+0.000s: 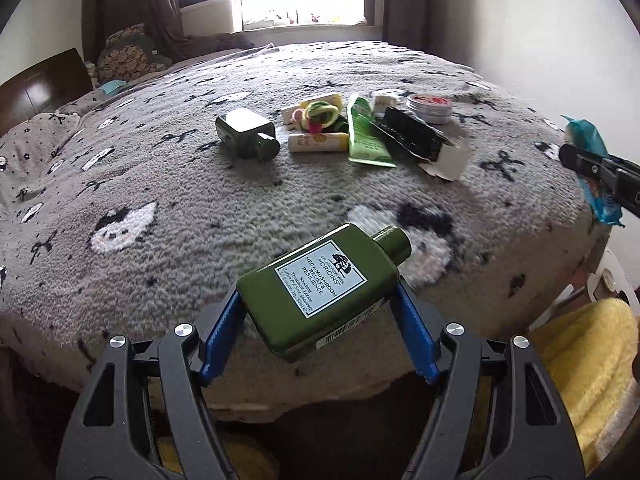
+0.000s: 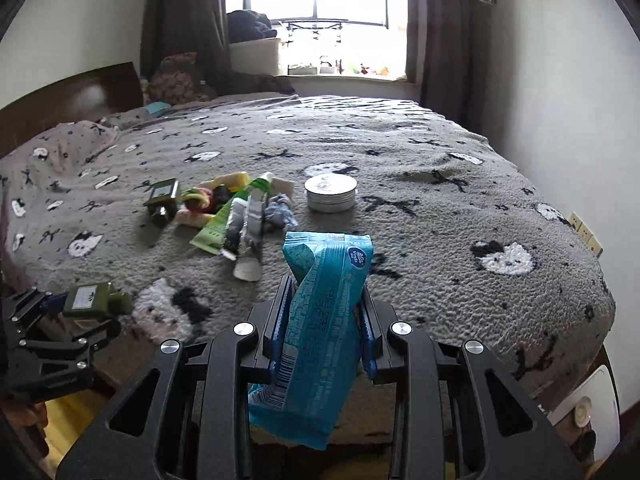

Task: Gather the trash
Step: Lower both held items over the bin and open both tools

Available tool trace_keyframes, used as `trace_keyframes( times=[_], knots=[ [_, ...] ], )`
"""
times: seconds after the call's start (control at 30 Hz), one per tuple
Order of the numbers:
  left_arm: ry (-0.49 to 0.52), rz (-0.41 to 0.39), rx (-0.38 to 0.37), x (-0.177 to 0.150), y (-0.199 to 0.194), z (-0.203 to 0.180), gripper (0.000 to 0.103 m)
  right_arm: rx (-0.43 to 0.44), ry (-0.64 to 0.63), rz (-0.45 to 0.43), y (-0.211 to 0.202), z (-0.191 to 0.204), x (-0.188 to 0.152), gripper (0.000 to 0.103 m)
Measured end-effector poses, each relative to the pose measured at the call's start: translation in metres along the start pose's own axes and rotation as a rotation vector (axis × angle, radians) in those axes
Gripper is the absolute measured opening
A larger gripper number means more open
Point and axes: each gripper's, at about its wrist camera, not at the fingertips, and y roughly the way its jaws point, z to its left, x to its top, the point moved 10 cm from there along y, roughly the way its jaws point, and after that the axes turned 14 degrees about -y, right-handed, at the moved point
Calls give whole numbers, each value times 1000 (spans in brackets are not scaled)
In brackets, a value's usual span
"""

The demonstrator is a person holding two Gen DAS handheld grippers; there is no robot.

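My left gripper is shut on a green Origins lotion bottle and holds it over the near edge of the bed; it also shows at the left in the right wrist view. My right gripper is shut on a blue snack packet, held upright over the bed's near edge; the packet shows at the far right in the left wrist view. On the grey blanket lies a pile: a second green bottle, hair ties, a green tube, a dark wrapper and a round tin.
The bed fills both views, with pillows and a dark headboard at the left. A window with curtains is at the far end. A white wall runs on the right. Something yellow sits beside the bed.
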Motion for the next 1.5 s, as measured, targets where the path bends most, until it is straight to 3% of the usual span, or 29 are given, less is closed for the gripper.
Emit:
trace_keyframes(
  times=[0.33, 0.77, 1.03, 1.37, 1.5],
  knots=[
    [3, 80, -20, -70, -19, 5, 68, 109, -42, 68, -9, 62, -58, 31],
    [-68, 317, -3, -167, 35, 28, 68, 218, -29, 274, 28, 108, -140, 31],
    [-84, 400, 19, -192, 67, 38, 68, 294, -13, 393, 58, 131, -181, 31],
    [-129, 500, 4, -220, 97, 46, 68, 371, 24, 479, 85, 144, -213, 32],
    [-105, 509, -10, -228, 98, 38, 68, 389, -4, 499, 89, 151, -218, 34]
  ],
)
